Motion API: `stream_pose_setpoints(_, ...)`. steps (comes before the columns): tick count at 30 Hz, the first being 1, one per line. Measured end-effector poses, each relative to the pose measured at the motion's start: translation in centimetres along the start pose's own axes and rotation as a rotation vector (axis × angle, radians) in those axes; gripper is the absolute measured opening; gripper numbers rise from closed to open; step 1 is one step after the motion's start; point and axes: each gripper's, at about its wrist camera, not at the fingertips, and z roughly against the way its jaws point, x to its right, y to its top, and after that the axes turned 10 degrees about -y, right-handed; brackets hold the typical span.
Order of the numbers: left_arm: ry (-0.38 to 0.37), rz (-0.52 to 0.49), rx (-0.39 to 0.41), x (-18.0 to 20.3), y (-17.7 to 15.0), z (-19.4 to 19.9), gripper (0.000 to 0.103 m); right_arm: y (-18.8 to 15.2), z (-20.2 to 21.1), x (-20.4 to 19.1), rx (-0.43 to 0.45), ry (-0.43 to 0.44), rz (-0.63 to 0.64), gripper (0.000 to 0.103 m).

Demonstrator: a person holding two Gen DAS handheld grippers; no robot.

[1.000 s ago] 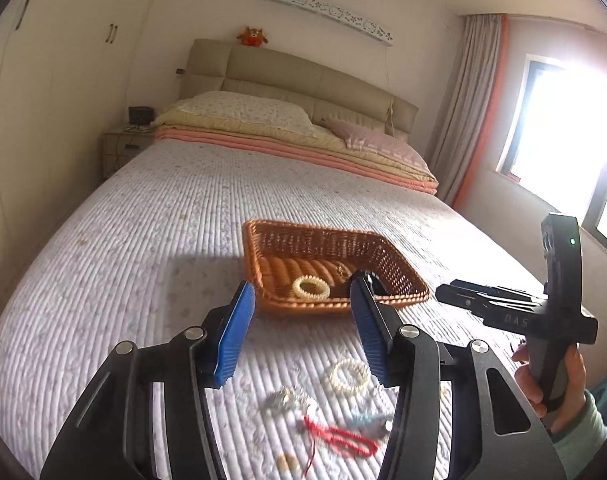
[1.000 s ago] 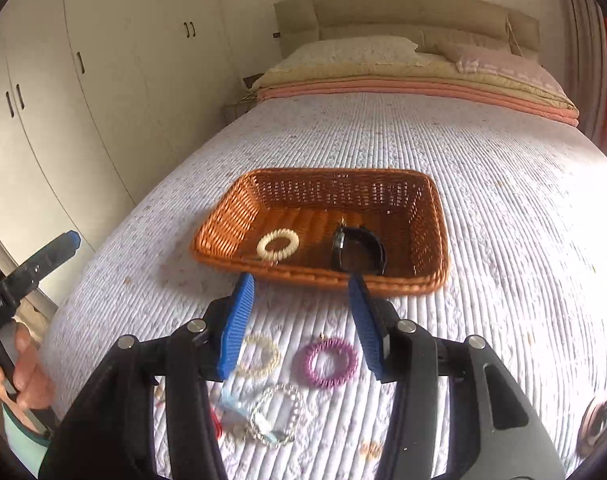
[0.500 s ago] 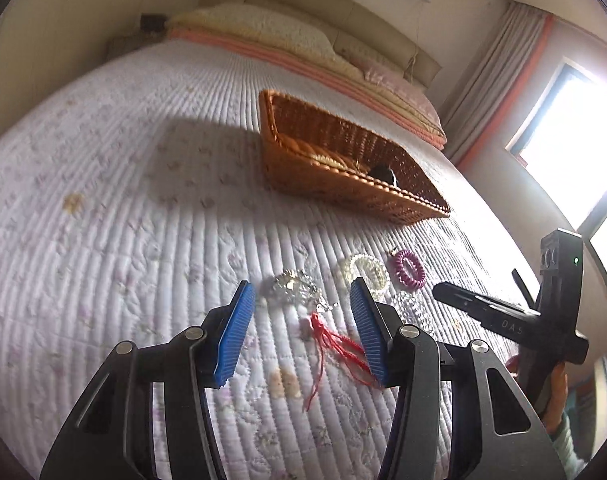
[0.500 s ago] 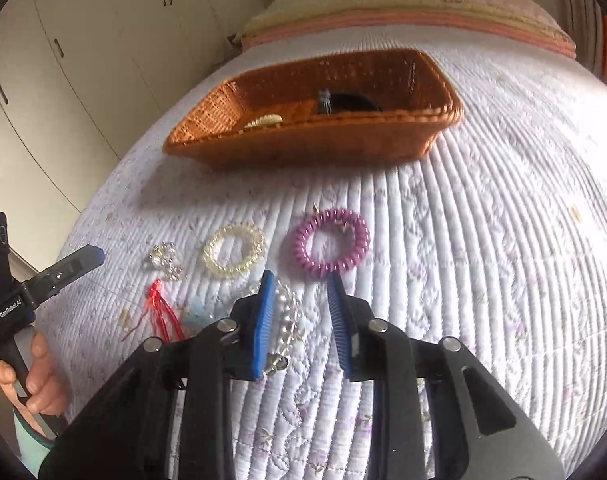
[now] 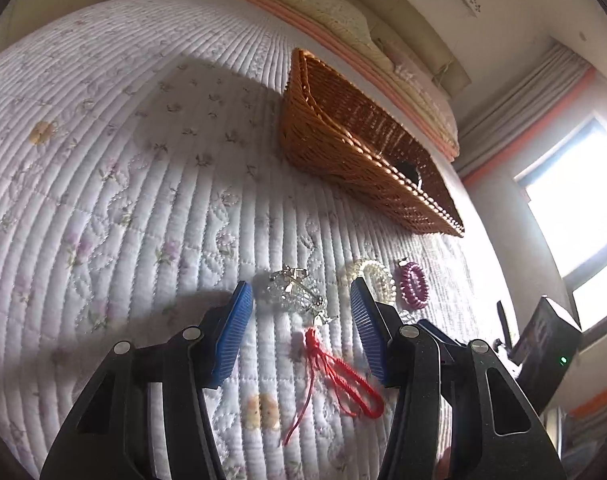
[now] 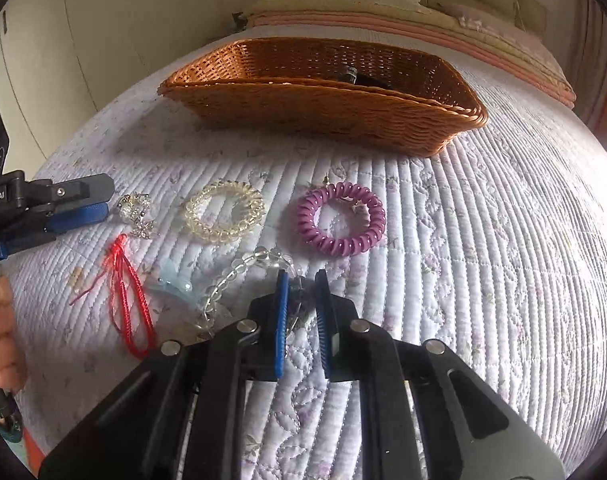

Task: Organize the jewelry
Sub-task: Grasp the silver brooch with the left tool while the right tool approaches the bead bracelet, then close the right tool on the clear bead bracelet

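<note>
A wicker basket [image 6: 323, 104] sits on the quilt, with a black band [image 6: 355, 76] showing inside. Loose on the quilt lie a silver crystal piece [image 5: 291, 292], a red cord bracelet [image 5: 339, 372], a clear yellow coil band [image 6: 223, 212], a purple coil band [image 6: 341, 218], a pale blue piece [image 6: 171, 284] and a clear bead bracelet [image 6: 243, 272]. My left gripper [image 5: 301, 304] is open, low over the quilt, with the crystal piece between its fingers. My right gripper [image 6: 301, 280] is nearly closed around the bead bracelet's near side.
The quilted bed [image 5: 103, 200] spreads all around. Pillows [image 6: 343, 0] lie behind the basket. Wardrobe doors [image 6: 83, 20] stand to the left, and a bright window [image 5: 575, 184] to the right.
Both grippers have dropped toward the quilt and moved forward. The left now straddles the crystal piece. The right jaws have narrowed around the bead bracelet.
</note>
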Motion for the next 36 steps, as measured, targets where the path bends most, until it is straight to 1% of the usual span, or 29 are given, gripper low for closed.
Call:
stream_pose_setpoints(4,0.090,-0.061,-0.007,1.6,0.1,-1.7,0.048,-0.1,0.0,-0.2,0.010,-0.005,0.006,0.011)
stream_pose_setpoints(5,0.117,-0.080,-0.010,2.1,0.1,-2.1,0.047,-0.3,-0.1,-0.1,0.011,-0.005,0.007,0.011)
stream_pose_setpoints(6,0.147,-0.103,-0.012,2.4,0.1,-2.4,0.043,-0.4,-0.1,-0.1,0.012,-0.007,0.009,0.011)
stream_pose_setpoints(7,0.181,-0.132,-0.019,2.6,0.0,-2.7,0.025,-0.4,-0.1,-0.1,0.013,-0.005,0.007,0.011)
stream_pose_setpoints(8,0.214,-0.165,-0.033,2.9,-0.2,-3.1,0.012,-0.3,-0.1,0.1,0.014,-0.001,0.001,0.010)
stream_pose_setpoints(10,0.210,-0.191,-0.029,2.9,-0.3,-2.9,0.011,-0.3,-0.1,0.3,0.016,0.014,-0.016,0.007)
stream_pose_setpoints(14,0.173,-0.232,-0.008,2.7,-0.3,-1.7,0.009,-0.4,0.3,1.3,0.016,0.058,-0.063,0.006)
stream_pose_setpoints(16,0.155,-0.247,0.008,2.6,-0.2,-0.6,0.009,-0.4,0.8,2.2,0.022,0.111,-0.103,0.006)
stream_pose_setpoints(20,0.090,-0.259,0.045,3.1,0.2,1.4,0.009,-0.2,2.0,3.2,0.036,0.173,-0.150,0.006)
stream_pose_setpoints(25,0.060,-0.288,0.070,4.3,0.3,3.2,0.009,0.1,4.1,4.6,0.057,0.212,-0.185,0.006)
stream_pose_setpoints(29,0.070,-0.309,0.069,4.4,0.0,3.5,0.009,0.5,4.3,6.2,0.062,0.181,-0.211,0.006)
stream_pose_setpoints(31,0.090,-0.314,0.058,4.1,-0.2,3.1,0.009,0.2,3.4,7.3,0.038,0.161,-0.222,0.006)
stream_pose_setpoints(33,0.095,-0.306,0.047,3.6,-0.5,2.6,0.009,-0.4,2.5,8.2,0.007,0.160,-0.241,0.006)
stream_pose_setpoints(36,0.121,-0.300,0.035,2.6,-1.0,1.8,0.009,-1.4,1.4,9.2,-0.024,0.112,-0.257,0.006)
